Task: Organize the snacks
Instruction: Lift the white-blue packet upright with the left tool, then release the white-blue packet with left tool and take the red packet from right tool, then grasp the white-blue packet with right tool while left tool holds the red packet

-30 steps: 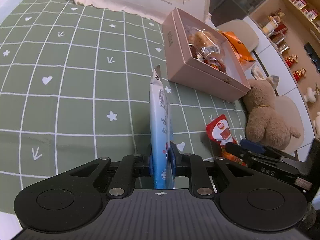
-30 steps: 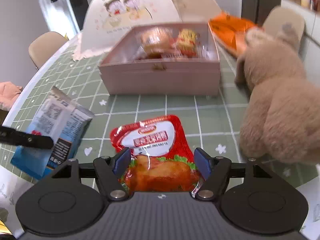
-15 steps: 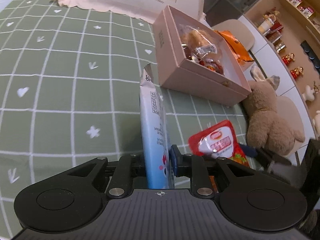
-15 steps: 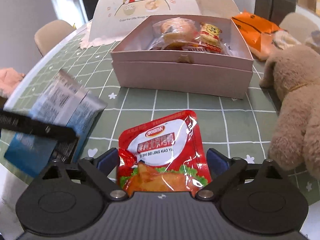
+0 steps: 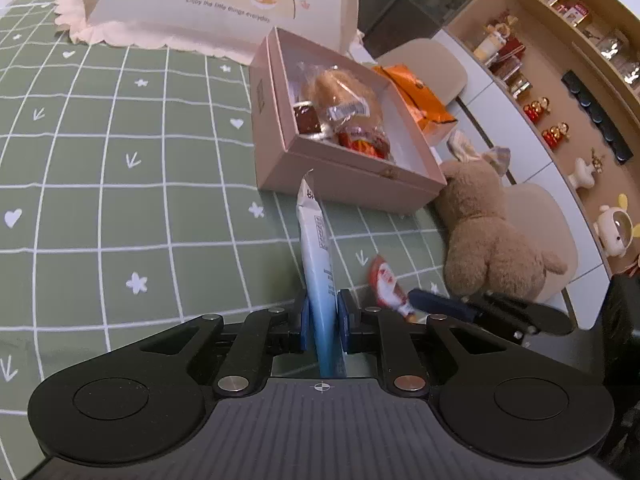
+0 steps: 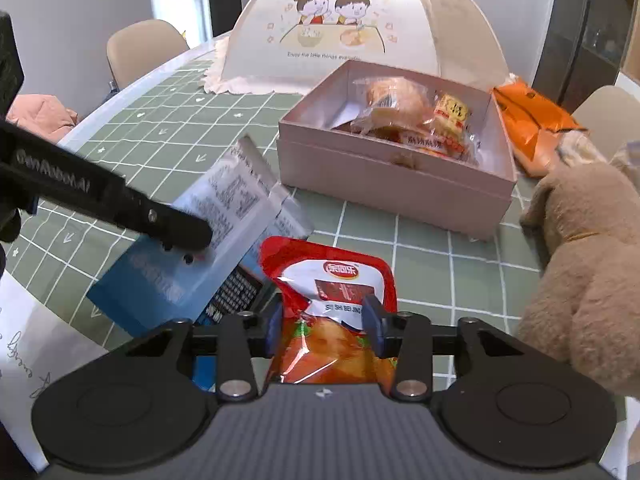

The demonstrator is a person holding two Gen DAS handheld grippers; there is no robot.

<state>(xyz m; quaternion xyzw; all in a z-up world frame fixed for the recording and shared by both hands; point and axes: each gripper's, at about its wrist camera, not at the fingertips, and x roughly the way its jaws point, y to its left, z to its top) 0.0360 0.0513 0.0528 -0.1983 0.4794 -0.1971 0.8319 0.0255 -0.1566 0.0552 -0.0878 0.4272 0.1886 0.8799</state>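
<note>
The open box [image 6: 396, 184] sits on the tablecloth [image 5: 120, 160] toward its far side, with wrapped snacks [image 6: 412, 120] inside it and the domed food cover [image 6: 340, 28] just behind it. At the box's right side lies a flat packet [image 6: 532, 120], and the plush toy [image 6: 580, 264] sits near the box's front right corner, by the table's right edge. In front of the box, toward the near edge, the left gripper [image 5: 323, 320] holds a pouch [image 5: 318, 256] on edge, and just to its right the right gripper [image 6: 324, 326] holds a second pouch [image 6: 332, 280].
</note>
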